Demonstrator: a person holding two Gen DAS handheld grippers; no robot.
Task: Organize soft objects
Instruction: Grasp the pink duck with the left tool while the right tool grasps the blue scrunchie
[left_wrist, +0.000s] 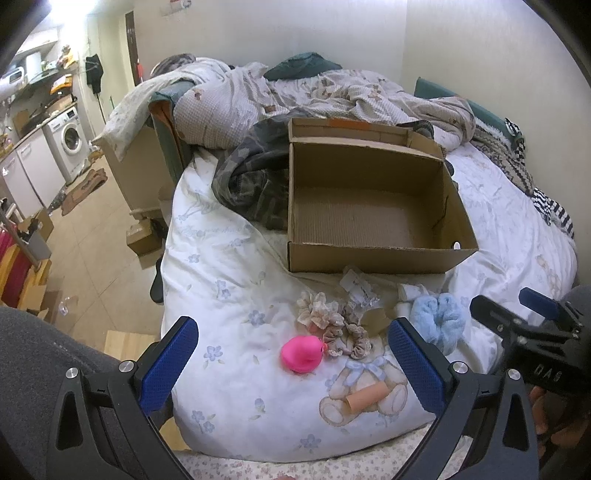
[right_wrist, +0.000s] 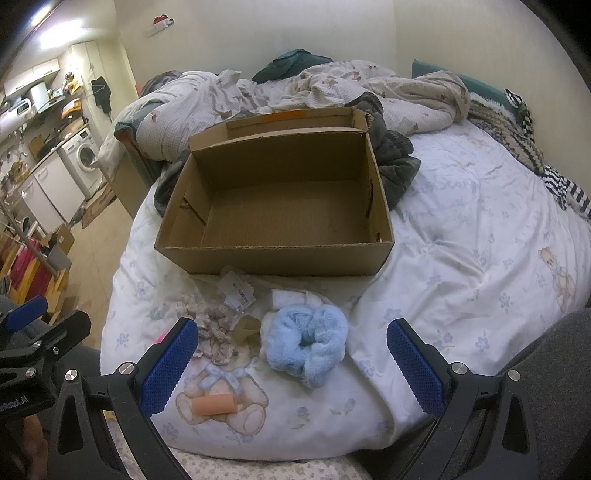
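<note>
An open cardboard box (left_wrist: 376, 254) (right_wrist: 273, 258) sits empty on the bed. In front of it lie a fluffy blue scrunchie (left_wrist: 439, 319) (right_wrist: 306, 341), several beige lace scrunchies (left_wrist: 332, 325) (right_wrist: 212, 328), a pink soft toy (left_wrist: 301, 354), a peach roll (left_wrist: 369, 397) (right_wrist: 216, 404), white cloth (right_wrist: 291, 299) and a clear packet (right_wrist: 238, 291). My left gripper (left_wrist: 291, 362) is open, with the pink toy between its fingers. My right gripper (right_wrist: 291, 360) is open around the blue scrunchie, and it also shows at the right of the left wrist view (left_wrist: 517, 314).
The white floral duvet (right_wrist: 461, 258) covers the bed. A dark garment (left_wrist: 251, 177) lies left of the box, with rumpled blankets (left_wrist: 295, 92) behind. The bed edge drops to the floor at left, where cardboard boxes (left_wrist: 140, 236) and a washing machine (left_wrist: 70, 140) stand.
</note>
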